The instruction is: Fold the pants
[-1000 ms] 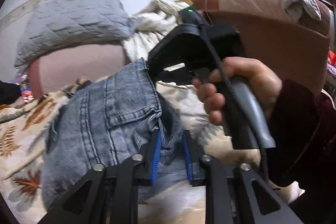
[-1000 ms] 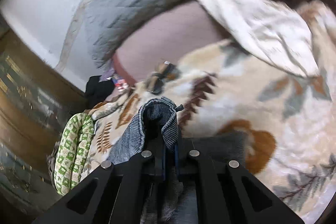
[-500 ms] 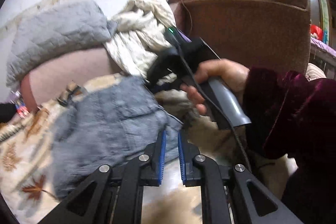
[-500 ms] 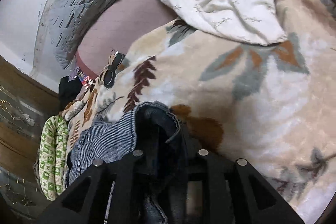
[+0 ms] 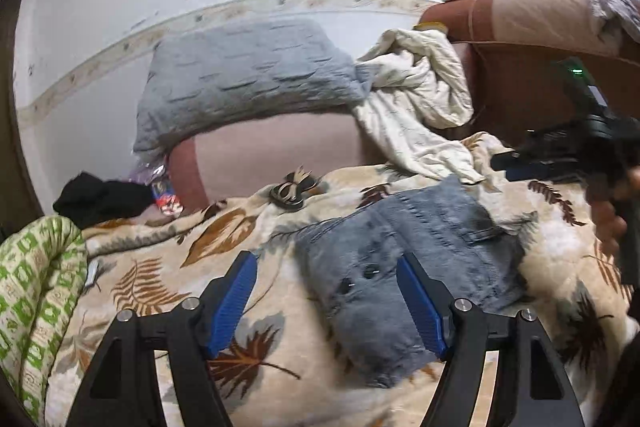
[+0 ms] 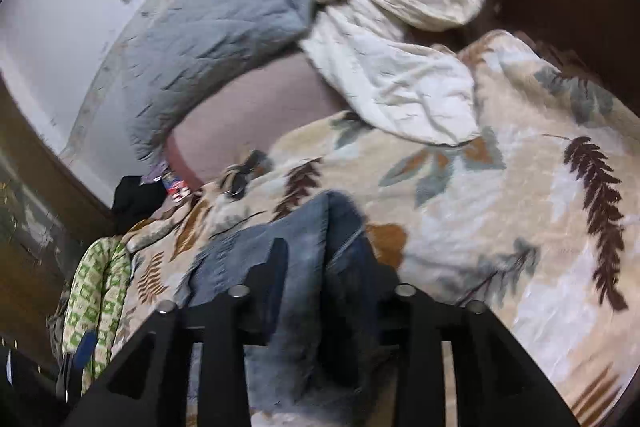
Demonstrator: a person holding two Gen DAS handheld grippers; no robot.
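— Pants?
— Denim, folded into a squat bundle, lying on the leaf-print blanket near the middle of the bed. Pocket seam facing up; a few small dark holes near the nearer edge.

— Left gripper?
— Jaws opening, blue pads spread wide, nothing pinched. Hovering over the blanket with the bundle's near edge showing between the two fingers, apparently clear of both pads.

— Right gripper?
— Jaws opening too, narrower than the left. Denim ridge standing up between the black fingers. Hard to judge from the blurred right wrist view whether cloth touches either finger; probably loose. From the left wrist view, seen only as a dark body at the far right edge, gripped by a hand.

— Surroundings?
— Grey quilted pillow against the wall, cream crumpled sheet just to its right, spilling down to the blanket. Brown headboard behind that. Green-and-white patterned roll at the left edge, black cloth beyond it. Small striped bow-like item on the blanket beyond the pants, apart from them.
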